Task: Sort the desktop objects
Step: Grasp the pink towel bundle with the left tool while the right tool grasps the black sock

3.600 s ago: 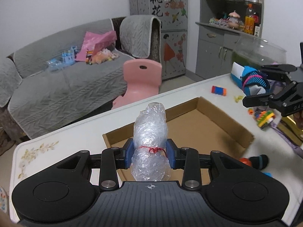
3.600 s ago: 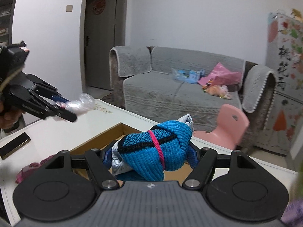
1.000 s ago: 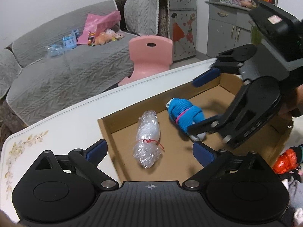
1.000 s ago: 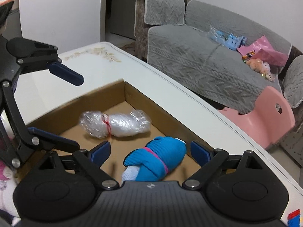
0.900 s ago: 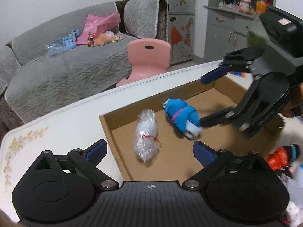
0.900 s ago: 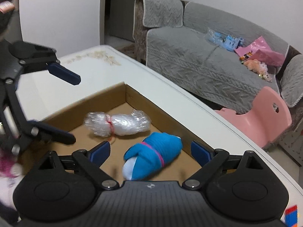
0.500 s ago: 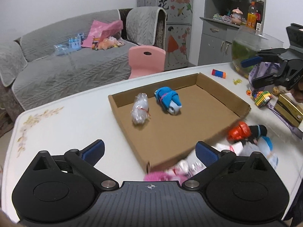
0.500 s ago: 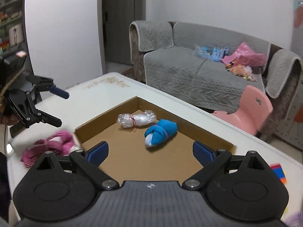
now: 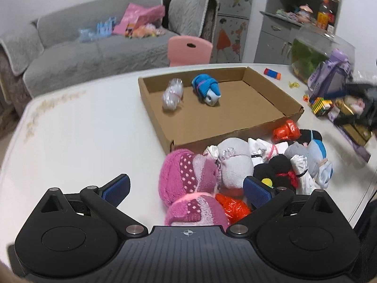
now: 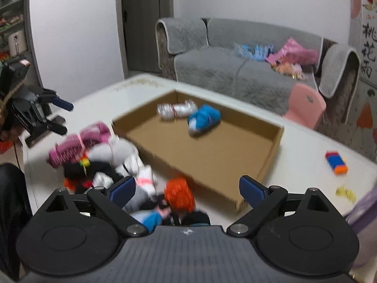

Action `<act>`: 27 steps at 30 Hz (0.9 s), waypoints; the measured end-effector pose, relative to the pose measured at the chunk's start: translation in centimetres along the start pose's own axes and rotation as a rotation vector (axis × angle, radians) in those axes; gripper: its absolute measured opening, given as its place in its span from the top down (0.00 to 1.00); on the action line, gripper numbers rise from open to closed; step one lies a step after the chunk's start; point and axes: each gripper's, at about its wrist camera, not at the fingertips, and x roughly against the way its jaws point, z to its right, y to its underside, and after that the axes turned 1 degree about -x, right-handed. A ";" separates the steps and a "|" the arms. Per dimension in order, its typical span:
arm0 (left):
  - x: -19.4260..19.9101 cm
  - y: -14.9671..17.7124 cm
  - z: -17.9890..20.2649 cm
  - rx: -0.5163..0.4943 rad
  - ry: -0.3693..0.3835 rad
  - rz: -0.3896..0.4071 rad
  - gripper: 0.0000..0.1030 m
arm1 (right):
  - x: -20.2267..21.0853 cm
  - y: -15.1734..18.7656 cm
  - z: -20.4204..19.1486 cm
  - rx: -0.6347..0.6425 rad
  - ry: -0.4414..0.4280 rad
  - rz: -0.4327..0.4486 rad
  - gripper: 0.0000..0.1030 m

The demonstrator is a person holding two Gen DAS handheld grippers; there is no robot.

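We see a shallow brown cardboard box [image 9: 235, 118] on the white desk [image 9: 82, 129], holding a clear crumpled plastic bundle [image 9: 173, 94] beside a blue rolled sock [image 9: 206, 89]; a heap of rolled socks [image 9: 235, 169] lies against its near wall.

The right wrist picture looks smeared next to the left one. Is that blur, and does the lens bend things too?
Right wrist view: motion blur smears the sock pile and cardboard box. Left wrist view: sharper, though the right gripper at its edge is streaked. Both views: fisheye bending curves the table edge.
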 end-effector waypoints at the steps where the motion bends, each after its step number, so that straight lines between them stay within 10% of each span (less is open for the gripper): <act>1: -0.2 0.0 -0.2 0.023 0.011 -0.005 0.00 | 0.0 0.6 0.0 -0.002 0.005 -0.007 0.11; 27: -6.5 0.5 -2.0 0.228 0.082 -0.177 0.00 | -2.6 5.0 0.8 -0.001 -0.015 -0.106 0.23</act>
